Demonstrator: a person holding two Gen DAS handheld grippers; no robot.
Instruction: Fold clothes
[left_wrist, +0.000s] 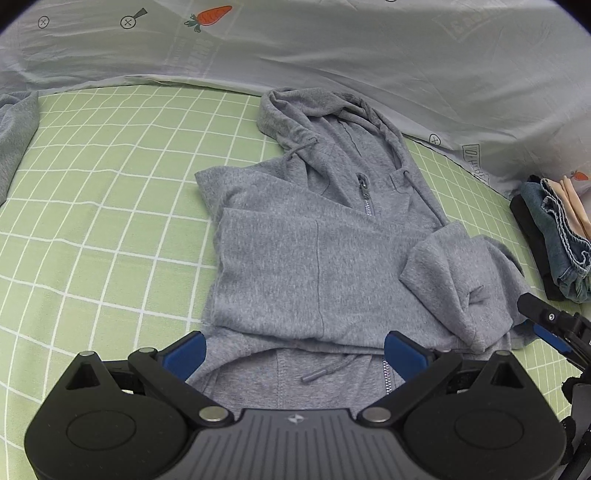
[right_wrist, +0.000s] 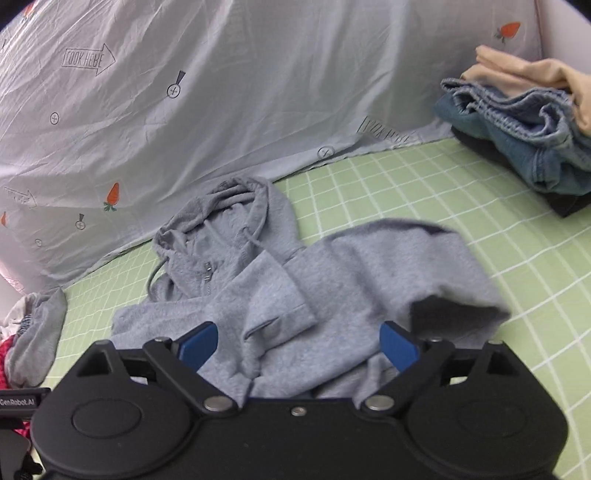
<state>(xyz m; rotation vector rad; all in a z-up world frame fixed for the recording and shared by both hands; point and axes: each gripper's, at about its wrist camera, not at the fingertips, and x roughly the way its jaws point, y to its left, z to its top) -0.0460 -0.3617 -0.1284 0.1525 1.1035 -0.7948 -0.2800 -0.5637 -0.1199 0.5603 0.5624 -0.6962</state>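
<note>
The left gripper (left_wrist: 293, 354) is seen with its blue fingers (left_wrist: 186, 352) spread wide, nothing pinched between them; the lower hem of the grey hoodie (left_wrist: 317, 258) lies beneath the gap, untouched by either pad. The right gripper (right_wrist: 299, 345) is likewise shown with its fingers (right_wrist: 399, 345) set wide apart, and grey fabric lies loose under them without being clamped. In the left wrist view the right gripper's black tip is glimpsed at the right edge, just beside the hoodie's folded sleeve (left_wrist: 454, 280).

The hoodie is laid face up on the bed (left_wrist: 103, 206), which is covered by a green sheet with a white grid. Its body has been folded over itself, the zipper (left_wrist: 365, 199) is closed at the chest, and the hood (left_wrist: 314, 110) is spread at the far end, toward the pale blue-grey cloth printed with carrots (left_wrist: 332, 48) that rises behind the bed. A drawstring end (left_wrist: 317, 374) rests on the near hem.

Well apart to the right, a stack of folded clothes (right_wrist: 524, 147) is seen, denim over a dark piece with a beige garment on top. At the left, a second grey garment (right_wrist: 37, 332) is bunched near the bed's edge.
</note>
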